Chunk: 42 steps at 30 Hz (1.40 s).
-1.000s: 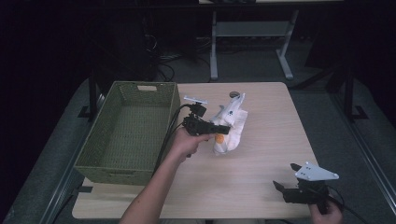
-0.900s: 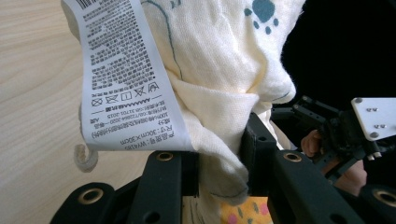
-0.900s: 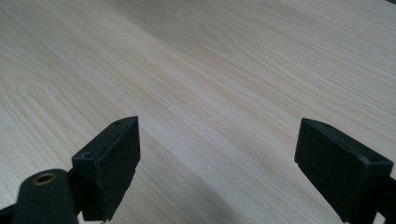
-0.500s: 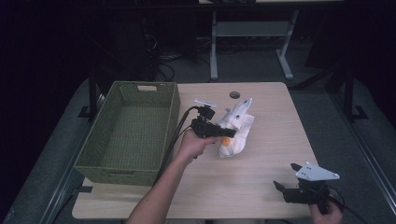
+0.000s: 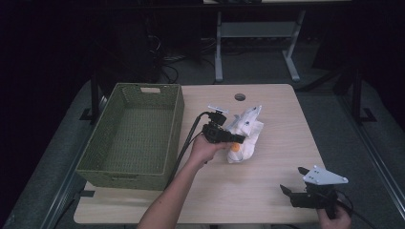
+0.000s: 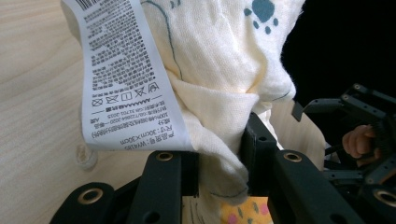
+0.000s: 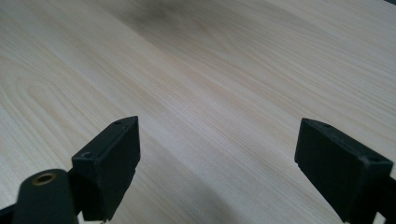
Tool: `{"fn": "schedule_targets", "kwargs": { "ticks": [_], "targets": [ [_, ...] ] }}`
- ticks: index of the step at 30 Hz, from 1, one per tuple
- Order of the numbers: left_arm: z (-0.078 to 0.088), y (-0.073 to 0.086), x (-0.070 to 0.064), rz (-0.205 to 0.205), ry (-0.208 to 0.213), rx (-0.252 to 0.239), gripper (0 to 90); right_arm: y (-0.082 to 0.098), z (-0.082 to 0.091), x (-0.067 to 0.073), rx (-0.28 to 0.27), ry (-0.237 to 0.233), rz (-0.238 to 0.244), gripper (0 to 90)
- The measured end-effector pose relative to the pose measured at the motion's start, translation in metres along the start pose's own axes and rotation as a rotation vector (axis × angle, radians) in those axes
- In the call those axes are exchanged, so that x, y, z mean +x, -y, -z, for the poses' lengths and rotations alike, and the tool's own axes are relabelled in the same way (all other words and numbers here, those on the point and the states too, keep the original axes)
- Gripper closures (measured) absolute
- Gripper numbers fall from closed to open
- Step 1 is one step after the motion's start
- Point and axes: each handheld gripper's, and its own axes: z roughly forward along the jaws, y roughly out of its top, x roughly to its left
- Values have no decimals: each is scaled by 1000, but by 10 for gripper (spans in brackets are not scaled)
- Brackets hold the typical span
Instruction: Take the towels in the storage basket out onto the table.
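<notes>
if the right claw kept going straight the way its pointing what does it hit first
Probably nothing but bare table: the open right claw looks along empty wood. In the high view it points up-left, roughly toward the cream cloth in the left claw, though depth is hard to judge.

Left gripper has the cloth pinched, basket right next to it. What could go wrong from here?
1. The left gripper is shut on only a thin fold of the cream printed cloth; that fold might slip out on a lift.
2. The long white care label hangs loose by the fingers and may snag.
3. Most of the cloth lies bunched on the light wooden table; it may drag or catch the near wall of the green woven basket.
</notes>
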Motion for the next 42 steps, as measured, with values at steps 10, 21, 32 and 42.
{"fn": "schedule_targets", "kwargs": {
  "ticks": [10,21,32,42],
  "targets": [
    [-11,3,9,20,-13,18,719,0,0,0,4,-2,0,139],
    [-31,8,13,45,-60,48,704,1,-1,0,6,-4,-2,140],
    [-33,11,12,31,-81,52,638,1,0,0,3,-1,-2,140],
    [-23,13,3,11,-110,26,459,1,0,1,1,-1,0,139]
  ]
}}
